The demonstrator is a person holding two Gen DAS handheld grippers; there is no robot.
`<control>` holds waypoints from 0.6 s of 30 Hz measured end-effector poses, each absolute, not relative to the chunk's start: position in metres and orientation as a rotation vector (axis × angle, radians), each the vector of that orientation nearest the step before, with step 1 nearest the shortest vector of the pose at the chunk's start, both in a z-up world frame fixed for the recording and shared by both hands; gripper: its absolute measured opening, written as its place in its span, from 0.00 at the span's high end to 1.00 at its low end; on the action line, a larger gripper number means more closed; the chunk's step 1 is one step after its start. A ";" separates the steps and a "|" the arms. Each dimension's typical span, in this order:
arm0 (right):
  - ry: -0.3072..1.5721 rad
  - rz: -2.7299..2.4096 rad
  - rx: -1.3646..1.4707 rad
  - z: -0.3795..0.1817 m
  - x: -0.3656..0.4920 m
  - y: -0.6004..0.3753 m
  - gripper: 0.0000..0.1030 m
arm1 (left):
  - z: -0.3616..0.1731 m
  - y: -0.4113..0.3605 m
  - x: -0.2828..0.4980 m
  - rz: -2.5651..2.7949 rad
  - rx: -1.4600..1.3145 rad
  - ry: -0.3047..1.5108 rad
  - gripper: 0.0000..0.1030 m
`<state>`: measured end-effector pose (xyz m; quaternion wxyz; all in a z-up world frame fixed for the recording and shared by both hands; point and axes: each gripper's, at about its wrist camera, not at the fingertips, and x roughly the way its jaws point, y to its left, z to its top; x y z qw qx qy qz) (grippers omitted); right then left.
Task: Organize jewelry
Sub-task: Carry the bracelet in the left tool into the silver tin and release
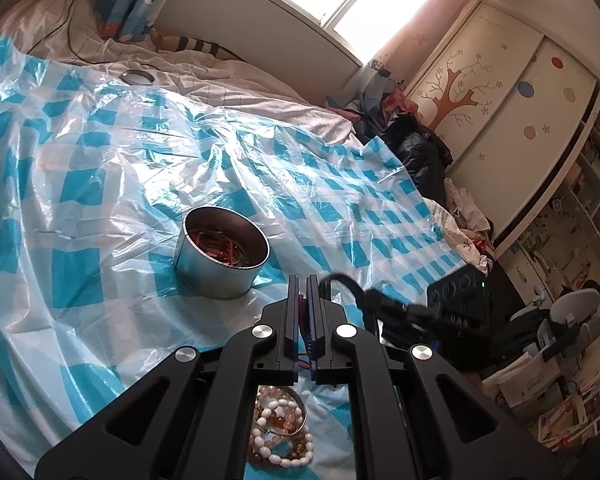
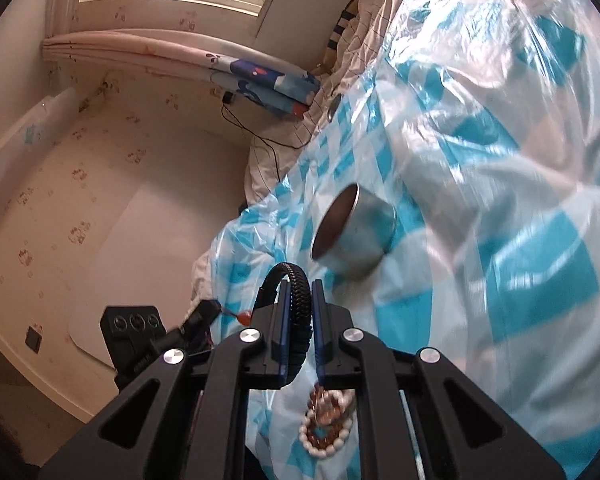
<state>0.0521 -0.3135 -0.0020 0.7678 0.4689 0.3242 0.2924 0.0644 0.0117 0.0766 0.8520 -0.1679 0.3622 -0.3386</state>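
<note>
– Left wrist view: what do we see?
– Our left gripper (image 1: 303,280) pinches a thin red string (image 1: 302,312) tight. A metal tin (image 1: 220,254) with red jewelry sits just ahead on the blue checked sheet (image 1: 100,184). Bead bracelets (image 1: 280,436) lie near us.
– And our right gripper (image 2: 299,285)?
– It's clamped on a black bracelet (image 2: 300,300)

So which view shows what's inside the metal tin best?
The left wrist view: it looks down into the open metal tin, showing red strands and bangle-like rings inside. The right wrist view shows the tin from the side, blurred; only its rim, dark interior wall and outer wall show, no contents.
</note>
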 end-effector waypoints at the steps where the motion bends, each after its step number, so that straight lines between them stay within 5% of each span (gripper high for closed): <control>1: 0.700 0.634 1.022 -0.002 0.055 -0.315 0.89 | 0.077 0.008 0.066 -0.714 -0.346 0.763 0.97; 18: 0.633 0.665 1.167 -0.011 0.080 -0.339 0.89 | 0.086 -0.040 0.133 -0.734 -0.289 0.742 0.97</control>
